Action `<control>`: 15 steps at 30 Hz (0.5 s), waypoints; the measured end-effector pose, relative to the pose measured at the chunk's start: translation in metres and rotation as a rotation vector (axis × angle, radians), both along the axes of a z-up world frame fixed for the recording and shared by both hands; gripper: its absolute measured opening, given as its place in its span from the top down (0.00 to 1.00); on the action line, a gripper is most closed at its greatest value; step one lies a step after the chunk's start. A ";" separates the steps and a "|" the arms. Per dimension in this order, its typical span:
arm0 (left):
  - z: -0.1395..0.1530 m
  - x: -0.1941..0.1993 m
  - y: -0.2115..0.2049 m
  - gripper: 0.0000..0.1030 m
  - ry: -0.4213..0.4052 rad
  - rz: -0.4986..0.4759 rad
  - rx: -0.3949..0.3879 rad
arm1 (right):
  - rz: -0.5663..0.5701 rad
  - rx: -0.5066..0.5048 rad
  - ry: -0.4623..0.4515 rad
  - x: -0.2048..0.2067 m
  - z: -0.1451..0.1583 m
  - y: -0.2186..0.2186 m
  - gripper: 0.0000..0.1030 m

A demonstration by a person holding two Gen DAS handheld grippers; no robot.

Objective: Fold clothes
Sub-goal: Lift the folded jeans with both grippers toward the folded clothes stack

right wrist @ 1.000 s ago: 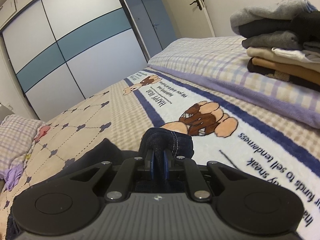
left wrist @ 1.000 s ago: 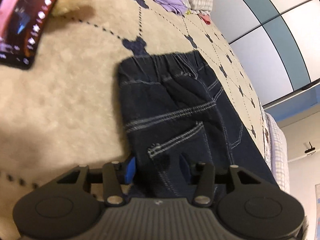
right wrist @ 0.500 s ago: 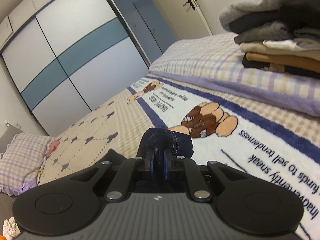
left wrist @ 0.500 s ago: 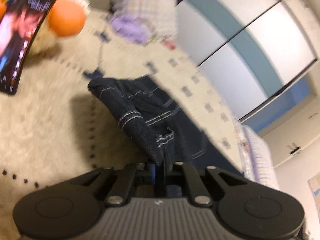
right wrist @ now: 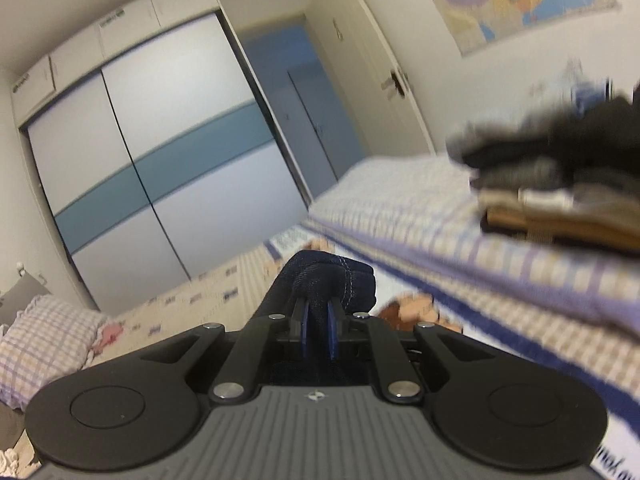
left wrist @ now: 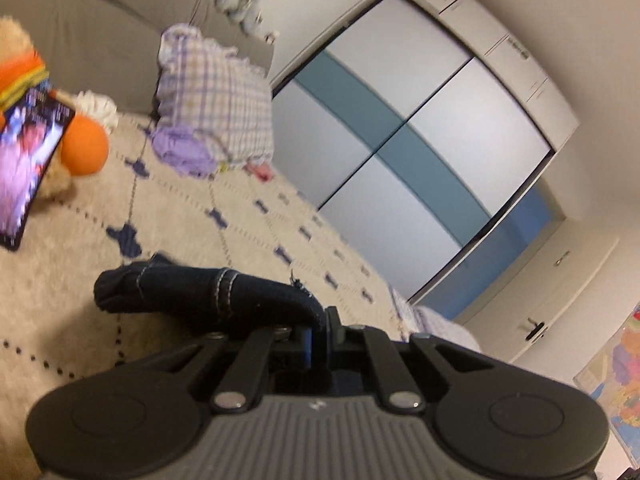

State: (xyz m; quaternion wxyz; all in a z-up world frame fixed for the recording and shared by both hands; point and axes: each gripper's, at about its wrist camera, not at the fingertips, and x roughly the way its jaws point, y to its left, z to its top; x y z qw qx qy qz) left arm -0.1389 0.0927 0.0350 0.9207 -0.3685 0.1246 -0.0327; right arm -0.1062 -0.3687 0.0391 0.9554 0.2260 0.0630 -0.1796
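Note:
Dark blue jeans (left wrist: 208,292) with pale stitching hang from both grippers above the bed. My left gripper (left wrist: 318,336) is shut on one edge of the jeans, which drape to the left over the cream blanket (left wrist: 80,280). My right gripper (right wrist: 318,320) is shut on a bunched fold of the jeans (right wrist: 328,280), held up off the printed blanket (right wrist: 440,312). The rest of the garment is hidden below the gripper bodies.
A stack of folded clothes (right wrist: 560,196) sits on the checked bedding at right. A checked pillow (left wrist: 216,92), purple cloth (left wrist: 180,152), an orange ball (left wrist: 84,148) and a lit tablet (left wrist: 28,160) lie at the head end. Sliding wardrobe doors (right wrist: 160,168) stand beyond.
My left gripper closed on the jeans and lifted them off the blanket. Both grippers rose and tilted upward, so more wall and wardrobe shows.

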 end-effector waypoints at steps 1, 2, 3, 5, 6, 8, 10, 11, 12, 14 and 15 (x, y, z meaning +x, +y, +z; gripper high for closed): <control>0.005 -0.005 0.000 0.95 -0.016 0.001 -0.001 | -0.005 -0.016 -0.016 -0.004 0.006 0.001 0.89; 0.011 -0.010 0.000 0.95 -0.033 0.003 -0.002 | -0.010 -0.036 -0.031 -0.007 0.013 0.002 0.89; 0.016 -0.015 0.000 0.95 -0.050 0.003 -0.005 | -0.014 -0.058 -0.047 -0.011 0.020 0.003 0.89; 0.024 -0.025 -0.001 0.95 -0.085 0.001 -0.011 | -0.026 -0.096 -0.081 -0.020 0.034 0.005 0.90; 0.028 -0.030 -0.002 0.95 -0.103 -0.002 -0.014 | -0.031 -0.115 -0.098 -0.025 0.041 0.005 0.90; 0.035 -0.040 -0.003 0.95 -0.129 -0.003 -0.026 | -0.042 -0.146 -0.132 -0.034 0.054 0.006 0.90; 0.041 -0.052 -0.004 0.95 -0.154 -0.003 -0.041 | -0.050 -0.162 -0.168 -0.045 0.067 0.006 0.90; 0.044 -0.058 -0.005 0.95 -0.164 -0.003 -0.045 | -0.052 -0.168 -0.181 -0.050 0.072 0.005 0.89; 0.046 -0.064 -0.005 0.95 -0.175 -0.003 -0.048 | -0.056 -0.174 -0.194 -0.055 0.078 0.005 0.89; 0.053 -0.075 -0.005 0.95 -0.196 -0.001 -0.048 | -0.057 -0.188 -0.218 -0.063 0.087 0.004 0.89; 0.056 -0.081 -0.004 0.95 -0.206 0.001 -0.049 | -0.058 -0.195 -0.230 -0.066 0.091 0.004 0.89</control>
